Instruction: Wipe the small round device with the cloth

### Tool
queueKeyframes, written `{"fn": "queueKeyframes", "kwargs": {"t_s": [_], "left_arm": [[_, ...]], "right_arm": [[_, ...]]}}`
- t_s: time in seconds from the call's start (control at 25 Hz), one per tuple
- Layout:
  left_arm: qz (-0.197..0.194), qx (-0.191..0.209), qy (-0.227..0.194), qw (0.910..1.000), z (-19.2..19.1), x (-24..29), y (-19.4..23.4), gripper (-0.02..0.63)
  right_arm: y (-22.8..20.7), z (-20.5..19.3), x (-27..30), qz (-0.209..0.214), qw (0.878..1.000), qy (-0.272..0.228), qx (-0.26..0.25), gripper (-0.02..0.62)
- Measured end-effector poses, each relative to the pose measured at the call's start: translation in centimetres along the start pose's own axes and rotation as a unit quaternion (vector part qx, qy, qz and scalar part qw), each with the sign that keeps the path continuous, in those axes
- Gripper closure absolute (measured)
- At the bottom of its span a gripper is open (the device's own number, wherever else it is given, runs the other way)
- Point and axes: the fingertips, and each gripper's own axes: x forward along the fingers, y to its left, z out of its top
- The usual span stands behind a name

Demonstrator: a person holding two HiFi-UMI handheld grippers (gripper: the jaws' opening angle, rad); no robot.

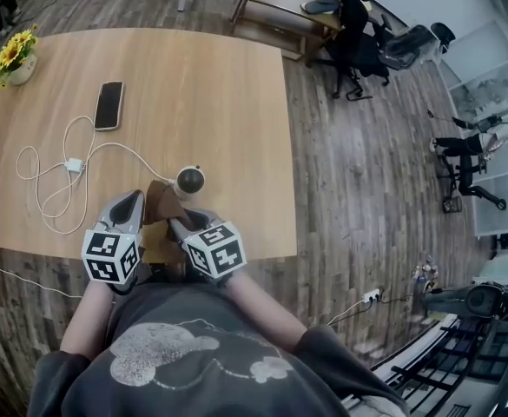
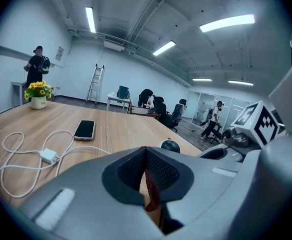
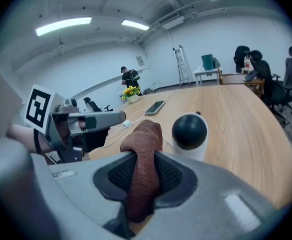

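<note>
At the near edge of the bench point(image 1: 219, 102), our right gripper point(image 3: 142, 170) has its jaws clamped on the cloth point(image 3: 146, 136) beside the small round device point(image 3: 189, 131). Our left gripper point(image 2: 146, 173) pinches the cloth's thin edge, jaws nearly together.

The small round device point(image 1: 189, 180) is standing just ahead of the left claw point(image 1: 130, 207) and right claw point(image 1: 182, 224), blocking the forward path. The cloth point(image 1: 160, 201) is filling the gap between them. The cable point(image 1: 49, 181) and phone point(image 1: 108, 104) are occupying the left of the table point(image 1: 236, 102); its right side is lying open.
</note>
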Motion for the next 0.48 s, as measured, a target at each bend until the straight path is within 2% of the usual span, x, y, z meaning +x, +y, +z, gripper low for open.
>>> {"fn": "queueKeyframes", "kwargs": {"t_s": [0.12, 0.24, 0.48], "left_arm": [[0.013, -0.001, -0.013, 0.9998, 1.1, -0.2, 1.1, 0.586], [0.017, 0.002, -0.018, 0.9997, 1.7, -0.5, 1.7, 0.586], [0.010, 0.003, -0.010, 0.9999, 1.3, -0.7, 2.0, 0.587]], "right_arm": [[-0.2, 2.6, -0.1, -0.049, 0.998, -0.022, -0.013, 0.520], [-1.1, 3.6, 0.1, -0.082, 0.996, -0.034, 0.005, 0.520], [-2.5, 3.2, 1.0, -0.097, 0.993, -0.023, 0.058, 0.520]]}}
